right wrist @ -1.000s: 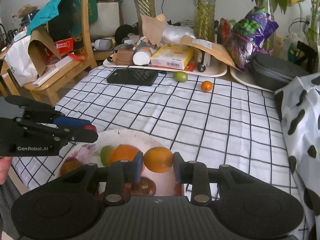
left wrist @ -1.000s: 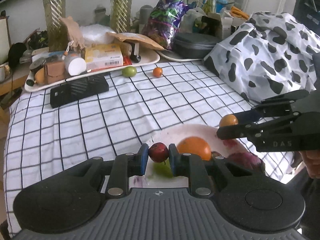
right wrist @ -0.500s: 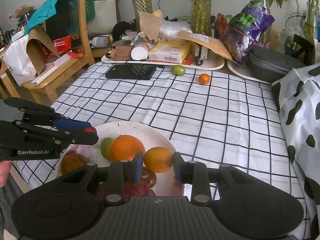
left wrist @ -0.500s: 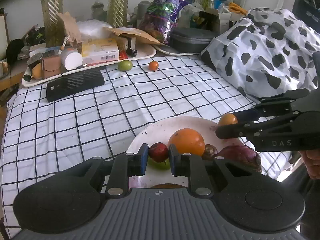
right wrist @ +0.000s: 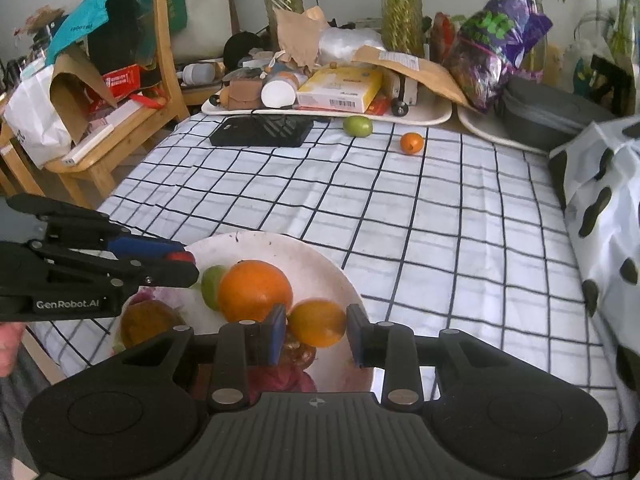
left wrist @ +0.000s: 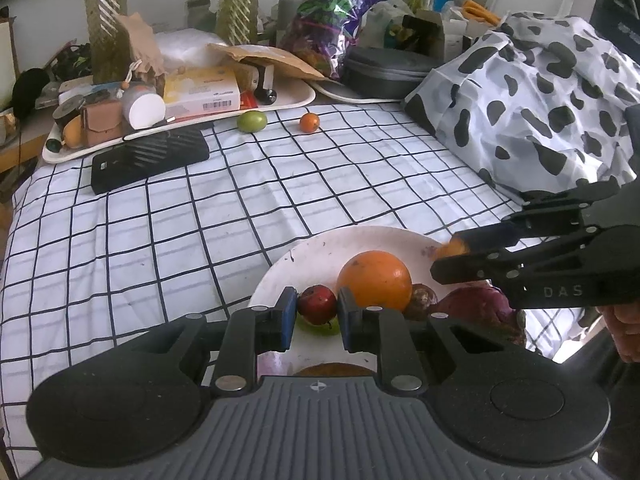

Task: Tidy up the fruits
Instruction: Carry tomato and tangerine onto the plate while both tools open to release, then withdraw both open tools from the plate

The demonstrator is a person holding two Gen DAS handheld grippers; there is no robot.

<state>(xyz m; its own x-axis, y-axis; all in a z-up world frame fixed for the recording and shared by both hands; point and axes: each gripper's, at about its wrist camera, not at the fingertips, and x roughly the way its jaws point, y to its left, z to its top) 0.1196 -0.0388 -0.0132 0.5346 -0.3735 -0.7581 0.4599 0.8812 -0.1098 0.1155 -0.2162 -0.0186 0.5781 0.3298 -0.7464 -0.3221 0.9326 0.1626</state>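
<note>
My left gripper (left wrist: 317,312) is shut on a small red fruit (left wrist: 316,302) just above the white plate (left wrist: 320,244). On the plate lie a big orange (left wrist: 374,280), a green fruit (right wrist: 209,286), a brown fruit (left wrist: 420,298) and a purple dragon fruit (left wrist: 480,308). The jaws of my right gripper (right wrist: 316,330) are opening. A small orange (right wrist: 317,322) sits between its pads with a gap on each side, resting among the plate's fruit. A green fruit (left wrist: 251,121) and a tiny orange (left wrist: 309,123) lie far off on the checked cloth.
A black box (left wrist: 148,160) and a cluttered white tray (left wrist: 296,98) line the far edge. A cow-patterned cloth (left wrist: 540,92) is heaped on the right. A wooden chair (right wrist: 120,132) stands past the table's left side. A person's hand (left wrist: 624,332) holds the right gripper.
The right gripper's pads have drawn apart from the small orange they were clamping. The left gripper still clamps the red fruit over the plate.
</note>
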